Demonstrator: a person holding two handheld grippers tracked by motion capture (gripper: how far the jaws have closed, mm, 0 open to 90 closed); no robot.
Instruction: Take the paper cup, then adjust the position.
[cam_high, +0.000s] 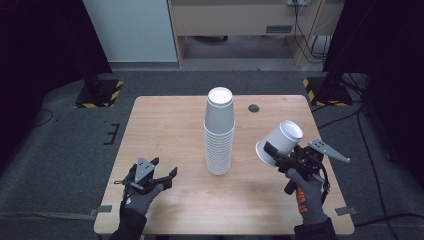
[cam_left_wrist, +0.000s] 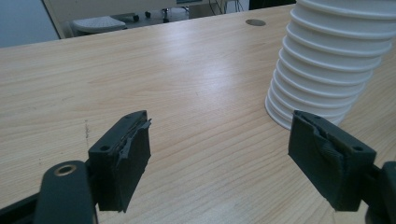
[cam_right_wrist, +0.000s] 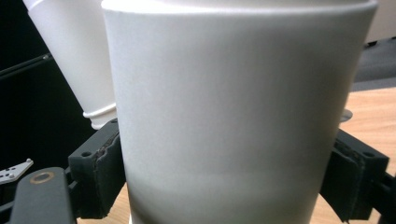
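Holding one white cup (cam_high: 280, 142) tilted in my right gripper (cam_high: 287, 160), jaws clamped on its sides, right of the inverted stack (cam_high: 219, 132) mid-table; my left gripper (cam_high: 156, 176) rests wide and empty; I judge placement remains undone

- Light wooden table (cam_high: 170, 125): top clean, standing on grey carpet.
- Stack of white paper cups (cam_high: 219, 132): upside down, resting near the table's centre.
- Small dark round disc (cam_high: 254, 108): set toward the far edge.
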